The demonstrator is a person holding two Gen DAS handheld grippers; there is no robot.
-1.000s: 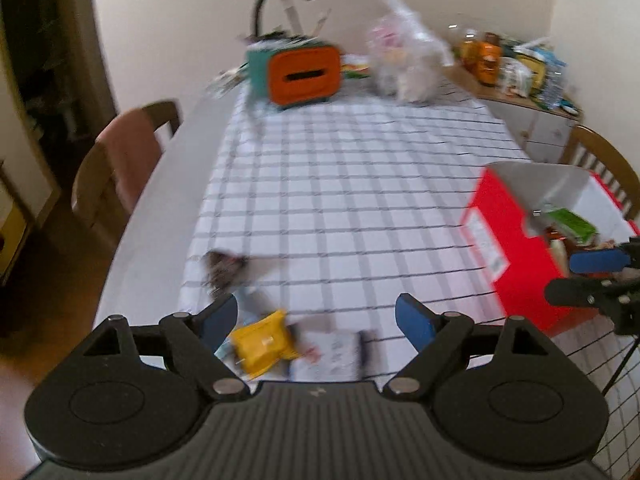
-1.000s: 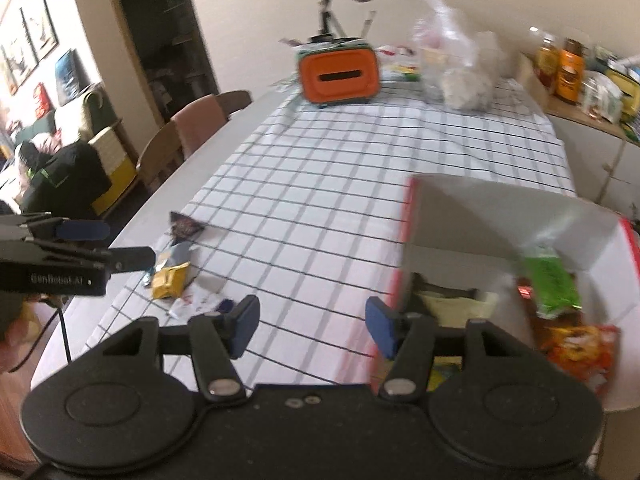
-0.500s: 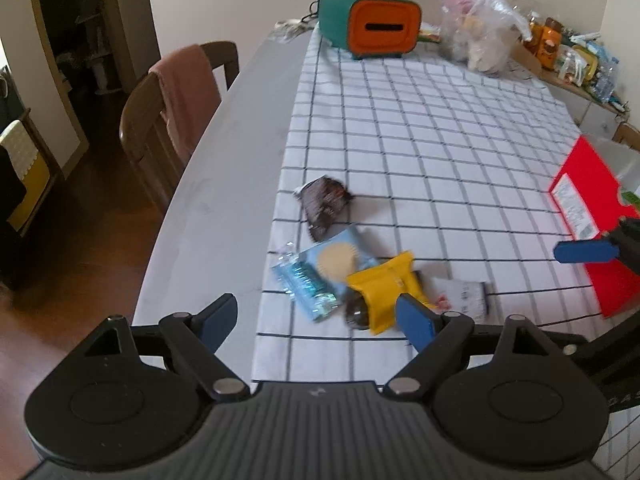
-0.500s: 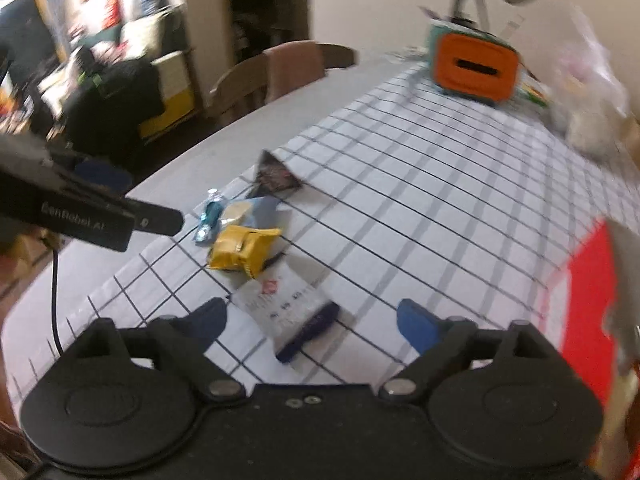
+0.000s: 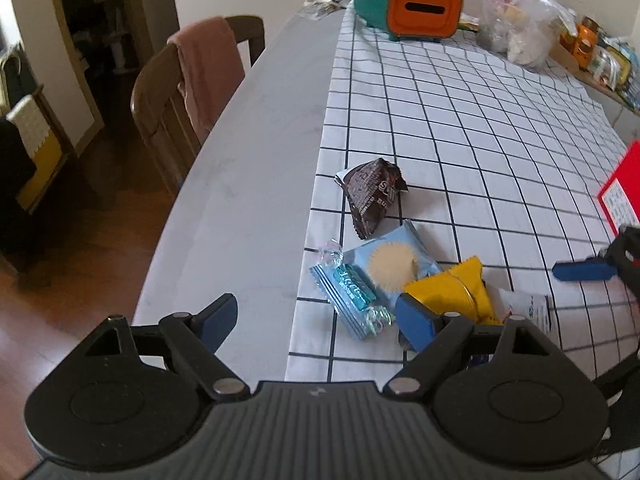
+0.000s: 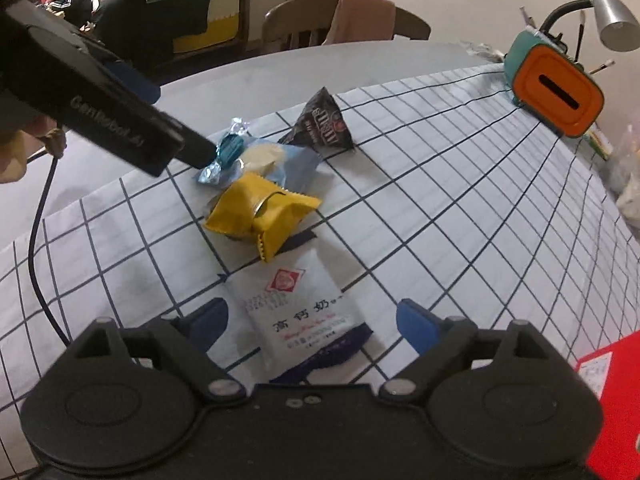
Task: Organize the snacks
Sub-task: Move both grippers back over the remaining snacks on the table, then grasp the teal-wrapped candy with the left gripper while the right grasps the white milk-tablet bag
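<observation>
Several snacks lie near the edge of the checked tablecloth: a brown triangular packet, a light blue biscuit pack, a teal wrapped candy, a yellow packet and a white milk-candy pack. My left gripper is open, low over the candy and the yellow packet. My right gripper is open with the white pack between its jaws. A corner of the red box shows at the right.
An orange and teal tissue box and a plastic bag stand at the table's far end. A chair with a pink cloth stands by the table's left side. A desk lamp leans over the far end.
Both grippers have swung away from the red box to the snack pile. The right gripper has come down around the white pack; the left has closed in on the candy and yellow packet.
</observation>
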